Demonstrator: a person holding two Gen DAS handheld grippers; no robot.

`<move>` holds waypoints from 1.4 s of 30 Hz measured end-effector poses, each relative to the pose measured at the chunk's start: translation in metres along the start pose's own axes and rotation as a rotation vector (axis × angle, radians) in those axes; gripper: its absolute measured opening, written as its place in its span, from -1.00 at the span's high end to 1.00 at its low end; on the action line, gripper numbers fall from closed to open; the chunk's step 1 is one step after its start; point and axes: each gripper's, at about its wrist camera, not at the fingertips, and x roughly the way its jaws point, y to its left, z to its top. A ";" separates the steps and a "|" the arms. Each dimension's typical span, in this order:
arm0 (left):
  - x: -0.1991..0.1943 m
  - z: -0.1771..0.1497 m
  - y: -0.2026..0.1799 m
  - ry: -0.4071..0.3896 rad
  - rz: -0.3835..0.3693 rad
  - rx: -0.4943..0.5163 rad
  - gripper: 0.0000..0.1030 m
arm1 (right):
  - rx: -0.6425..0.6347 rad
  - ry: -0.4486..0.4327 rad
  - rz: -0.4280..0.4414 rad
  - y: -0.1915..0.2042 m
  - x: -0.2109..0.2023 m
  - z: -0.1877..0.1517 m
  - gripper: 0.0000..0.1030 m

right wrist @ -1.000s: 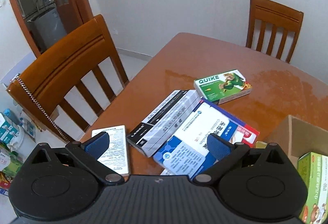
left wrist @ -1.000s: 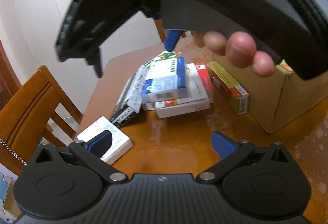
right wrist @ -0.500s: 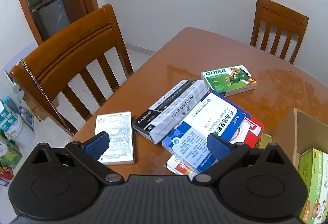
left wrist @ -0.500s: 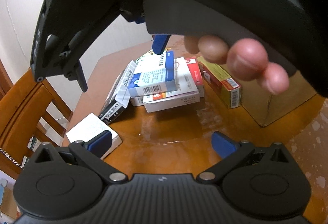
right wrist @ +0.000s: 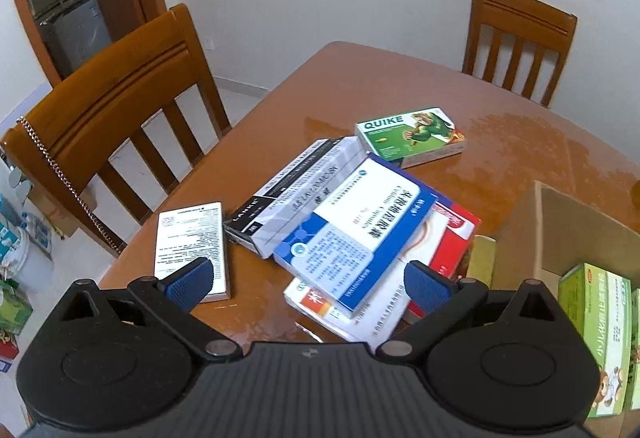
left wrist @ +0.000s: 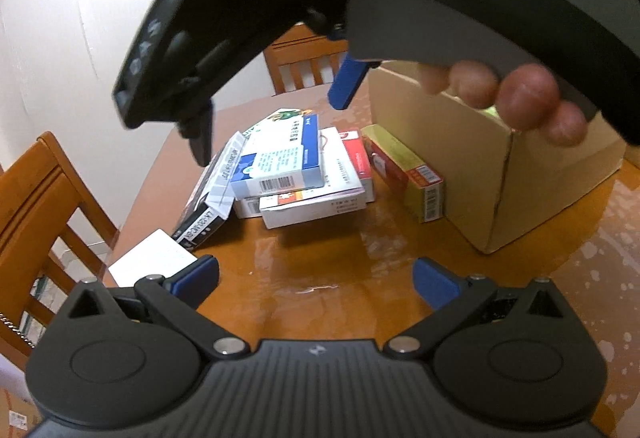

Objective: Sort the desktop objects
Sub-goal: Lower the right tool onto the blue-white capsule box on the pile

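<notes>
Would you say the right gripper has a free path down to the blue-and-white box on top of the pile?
Probably yes. The right gripper hangs open above the blue-and-white box, which lies uppermost on the pile with nothing over it. The cardboard box stands off to the side, clear of the way.

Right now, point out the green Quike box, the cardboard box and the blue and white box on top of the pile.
green Quike box [right wrist: 408,133]: right wrist view, top face.
cardboard box [left wrist: 444,141]: left wrist view, side wall.
blue and white box [right wrist: 352,230]: right wrist view, top face.
</notes>
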 end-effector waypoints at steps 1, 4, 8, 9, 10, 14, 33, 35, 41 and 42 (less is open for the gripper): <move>-0.001 0.000 0.001 -0.006 -0.008 -0.001 -0.99 | 0.008 0.005 -0.003 -0.003 0.000 0.001 -1.00; -0.004 -0.002 0.002 -0.017 -0.026 -0.008 -0.99 | 0.038 0.009 0.003 -0.014 -0.001 0.005 -1.00; -0.003 -0.004 0.008 -0.014 -0.028 -0.015 -0.99 | 0.110 0.020 0.033 -0.032 0.001 0.014 -1.00; -0.002 -0.004 0.009 -0.014 -0.026 -0.017 -0.99 | 0.134 0.024 0.038 -0.037 0.002 0.018 -1.00; -0.002 -0.005 0.011 -0.014 -0.025 -0.020 -0.99 | 0.160 0.027 0.045 -0.041 0.003 0.021 -1.00; -0.001 -0.003 0.015 -0.026 -0.038 -0.040 -0.99 | 0.234 0.038 0.082 -0.050 0.009 0.036 -1.00; -0.014 -0.021 0.039 -0.026 -0.026 -0.056 -0.99 | 0.211 0.104 -0.114 -0.019 0.042 0.045 -1.00; -0.014 -0.021 0.041 -0.026 -0.026 -0.060 -0.99 | 0.208 0.104 -0.121 -0.017 0.042 0.049 -1.00; -0.014 -0.022 0.047 -0.033 -0.024 -0.071 -0.99 | 0.237 0.127 -0.096 -0.021 0.049 0.051 -1.00; -0.014 -0.022 0.048 -0.033 -0.022 -0.074 -0.99 | 0.242 0.130 -0.095 -0.022 0.050 0.051 -1.00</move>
